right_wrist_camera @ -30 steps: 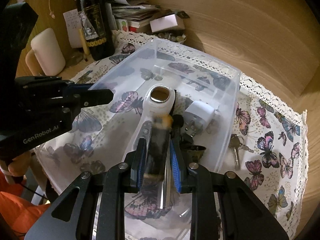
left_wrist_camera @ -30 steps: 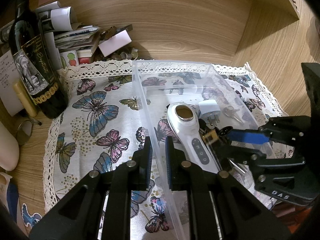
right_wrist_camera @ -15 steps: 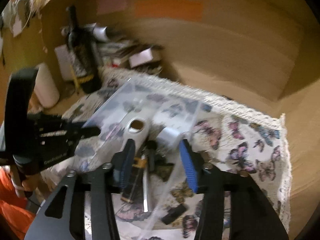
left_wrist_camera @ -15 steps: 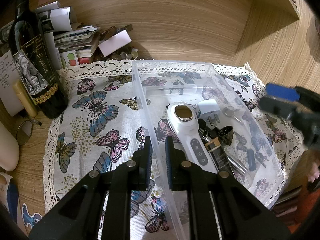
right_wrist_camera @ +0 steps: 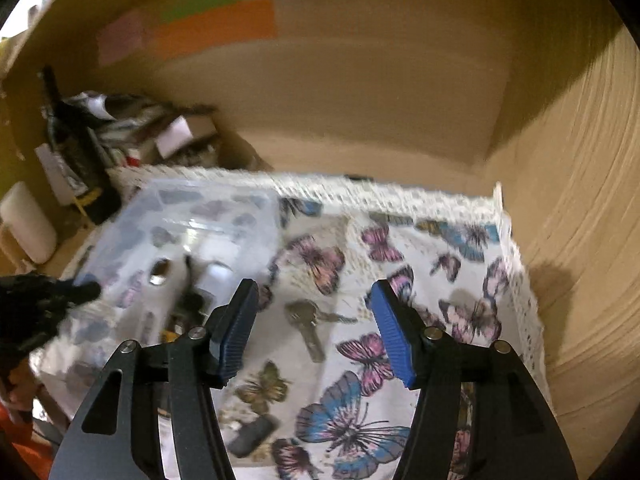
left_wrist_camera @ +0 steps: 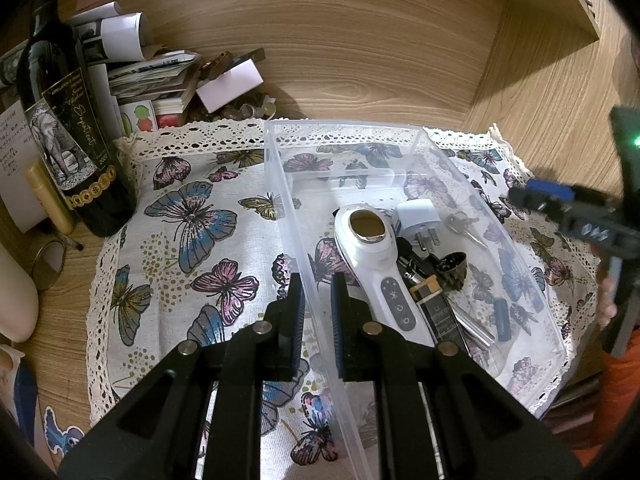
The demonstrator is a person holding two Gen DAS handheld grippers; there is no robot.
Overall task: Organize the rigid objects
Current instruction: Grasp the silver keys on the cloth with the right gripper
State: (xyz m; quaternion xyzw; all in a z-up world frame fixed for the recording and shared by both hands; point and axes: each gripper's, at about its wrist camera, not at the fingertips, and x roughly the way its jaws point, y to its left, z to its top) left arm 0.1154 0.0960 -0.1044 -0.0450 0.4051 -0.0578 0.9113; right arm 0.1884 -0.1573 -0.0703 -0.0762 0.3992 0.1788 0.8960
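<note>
While the left gripper (left_wrist_camera: 316, 300) pinches the bin (left_wrist_camera: 276, 168), it holds a charger (left_wrist_camera: 418, 216).

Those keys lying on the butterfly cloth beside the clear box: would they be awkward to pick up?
Probably a little. The keys lie flat on the cloth, leaving little edge for the open right gripper to pinch. They look like thin, stiff metal, so likely slippery. Joined loosely, one may dangle or swing when lifted.

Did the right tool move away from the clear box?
Yes. The right tool swung rightward off the clear box and now hangs open above the keys.
</note>
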